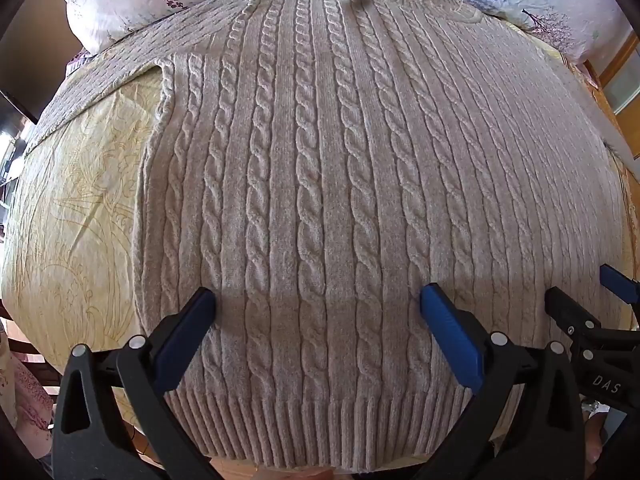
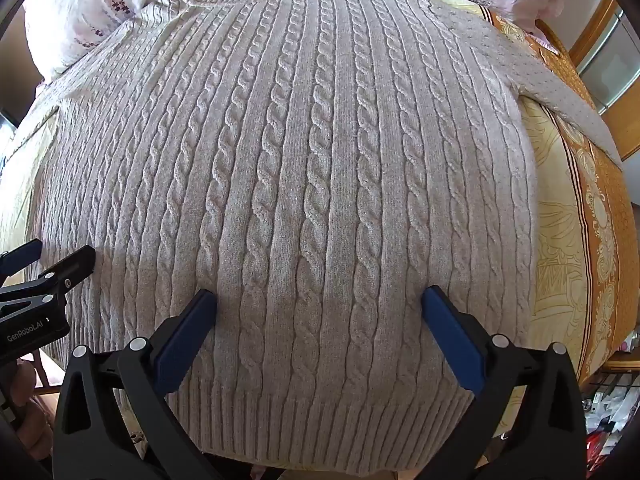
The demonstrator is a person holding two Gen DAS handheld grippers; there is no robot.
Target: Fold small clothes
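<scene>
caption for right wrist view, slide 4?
Right gripper, jaws open, over the hem end of a beige cable-knit sweater spread flat on a bed.

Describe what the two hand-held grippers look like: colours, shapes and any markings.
The left hand-held gripper and the right hand-held gripper look alike: black plastic arms with triangular cut-outs, silver round rivets and flat blue finger pads. White lettering reads "DAS" on one body, "GenRobot.AI" on the other.

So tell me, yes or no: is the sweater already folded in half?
No, the sweater lies flat and spread out, neckline to hem visible, sleeves extended sideways.
</scene>
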